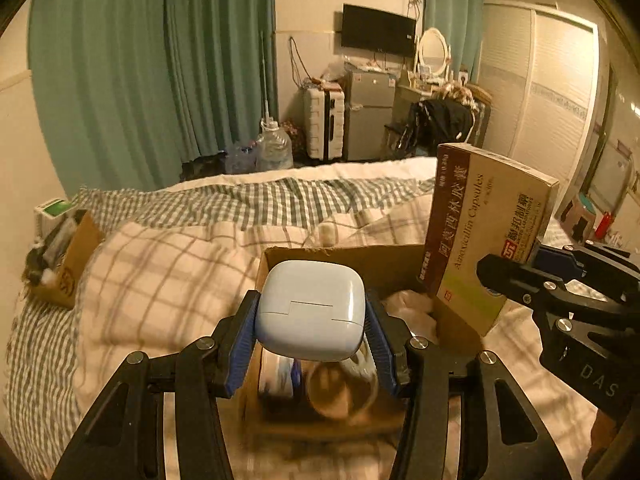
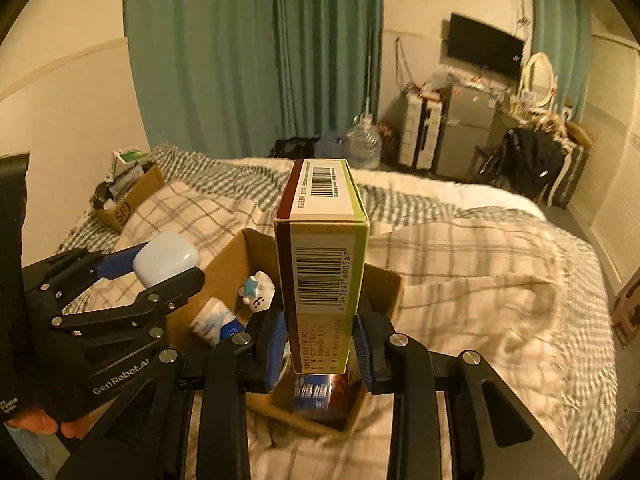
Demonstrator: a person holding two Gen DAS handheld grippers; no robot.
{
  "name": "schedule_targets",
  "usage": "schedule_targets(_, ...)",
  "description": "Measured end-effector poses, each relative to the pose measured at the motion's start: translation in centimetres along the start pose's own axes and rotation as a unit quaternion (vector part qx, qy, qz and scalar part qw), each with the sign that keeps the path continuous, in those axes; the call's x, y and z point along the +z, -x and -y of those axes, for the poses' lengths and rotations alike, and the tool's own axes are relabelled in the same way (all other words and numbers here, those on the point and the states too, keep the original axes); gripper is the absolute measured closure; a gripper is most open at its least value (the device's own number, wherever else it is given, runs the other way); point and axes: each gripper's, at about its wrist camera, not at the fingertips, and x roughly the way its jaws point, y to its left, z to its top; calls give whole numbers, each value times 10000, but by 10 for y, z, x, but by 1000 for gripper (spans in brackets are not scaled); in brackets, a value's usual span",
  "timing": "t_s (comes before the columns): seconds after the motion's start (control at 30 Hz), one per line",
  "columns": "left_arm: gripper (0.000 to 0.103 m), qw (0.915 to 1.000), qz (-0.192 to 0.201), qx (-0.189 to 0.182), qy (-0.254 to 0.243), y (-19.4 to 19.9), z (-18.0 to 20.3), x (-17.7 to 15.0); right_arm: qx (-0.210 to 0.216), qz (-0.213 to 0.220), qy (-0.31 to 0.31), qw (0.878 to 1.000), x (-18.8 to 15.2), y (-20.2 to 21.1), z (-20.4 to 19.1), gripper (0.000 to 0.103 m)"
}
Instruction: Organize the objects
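My left gripper (image 1: 311, 334) is shut on a pale blue earbud case (image 1: 310, 309) and holds it above an open cardboard box (image 1: 304, 256) on the bed. The case also shows in the right wrist view (image 2: 166, 257). My right gripper (image 2: 321, 346) is shut on a medicine box (image 2: 322, 256) with barcodes, held upright over the same cardboard box (image 2: 228, 264). The medicine box shows at the right of the left wrist view (image 1: 486, 232). Inside the cardboard box lie a small white and blue figure (image 2: 258, 294), a tube (image 2: 210, 320) and other items.
A checked quilt (image 2: 480, 280) covers the bed. A second cardboard box (image 1: 66, 264) with clutter sits at the bed's far left by the wall. Beyond the bed stand green curtains (image 1: 160, 60), a water jug (image 1: 274, 146), a suitcase (image 1: 324, 124) and a small fridge (image 1: 368, 116).
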Motion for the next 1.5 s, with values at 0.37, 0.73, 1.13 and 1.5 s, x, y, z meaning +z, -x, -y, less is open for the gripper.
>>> schedule_targets(0.37, 51, 9987, -441, 88, -227, -90, -3, -11, 754, -682, -595, 9930, -23, -91, 37, 74)
schedule_targets(0.73, 15, 9976, 69, 256, -645, -34, 20, -5, 293, -3, -715, 9970, -16, -25, 41, 51)
schedule_targets(1.13, 0, 9916, 1172, 191, -519, 124, 10, 23, -558, 1365, -745, 9863, -6, 147, 26, 11)
schedule_targets(1.5, 0, 9764, 2149, 214, 97, 222, -5, -23, -1201, 2135, -504, 9682, -43, 226, -4, 0)
